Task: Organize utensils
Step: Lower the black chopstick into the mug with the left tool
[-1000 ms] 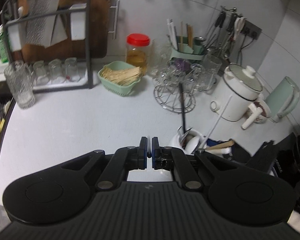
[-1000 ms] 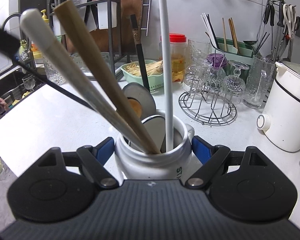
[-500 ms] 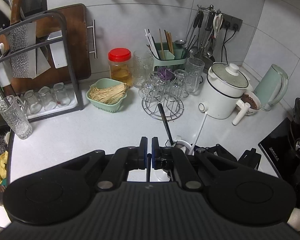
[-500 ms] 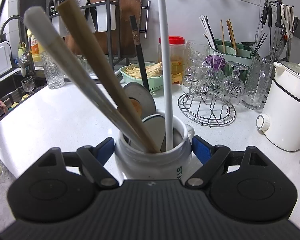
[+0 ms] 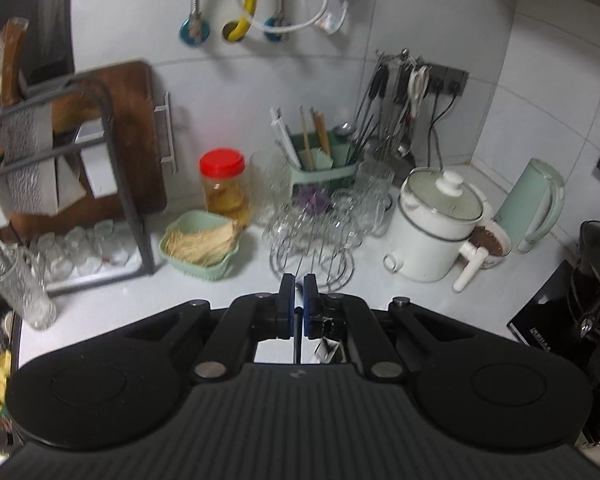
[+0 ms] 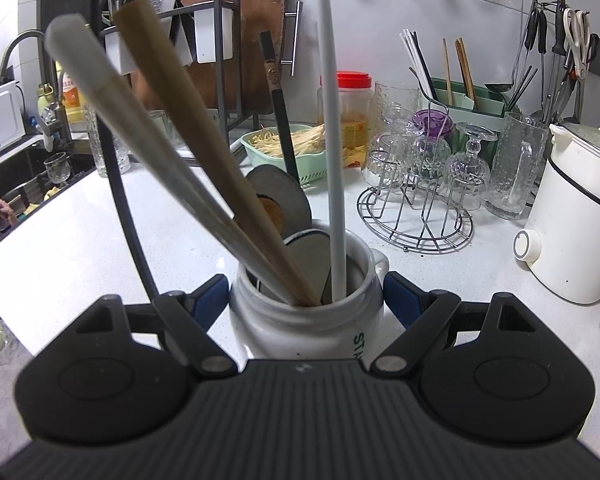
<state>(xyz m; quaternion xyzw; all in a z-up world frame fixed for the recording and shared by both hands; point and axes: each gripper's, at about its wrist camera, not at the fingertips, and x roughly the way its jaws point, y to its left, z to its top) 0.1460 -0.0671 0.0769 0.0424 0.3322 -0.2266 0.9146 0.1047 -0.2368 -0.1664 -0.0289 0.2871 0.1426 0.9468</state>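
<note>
My right gripper (image 6: 306, 300) is shut on a white ceramic jar (image 6: 300, 324) standing on the counter, its blue pads (image 6: 210, 300) pressed to both sides. From the jar rise a thick white handle (image 6: 112, 92), a brown wooden handle (image 6: 188, 120), a thin white rod (image 6: 332, 128) and a black-handled utensil (image 6: 280, 120). My left gripper (image 5: 299, 284) is shut on a thin black utensil handle (image 5: 298, 332) that hangs down below its jaws. In the right wrist view this dark rod (image 6: 120, 200) hangs at the left of the jar; its lower end is hidden.
A green chopstick caddy (image 5: 324, 168) stands at the back wall, with a wire glass rack (image 6: 416, 200), a red-lidded jar (image 5: 222, 184) and a green basket of sticks (image 5: 200, 244) before it. A white cooker (image 5: 436, 232) is at the right, a dish rack (image 5: 100, 184) and a sink (image 6: 28, 184) at the left.
My left gripper has risen with the thin black handle, and the jar has dropped out of its view. In the right wrist view the dark rod has swung more upright. The right gripper has kept still.
</note>
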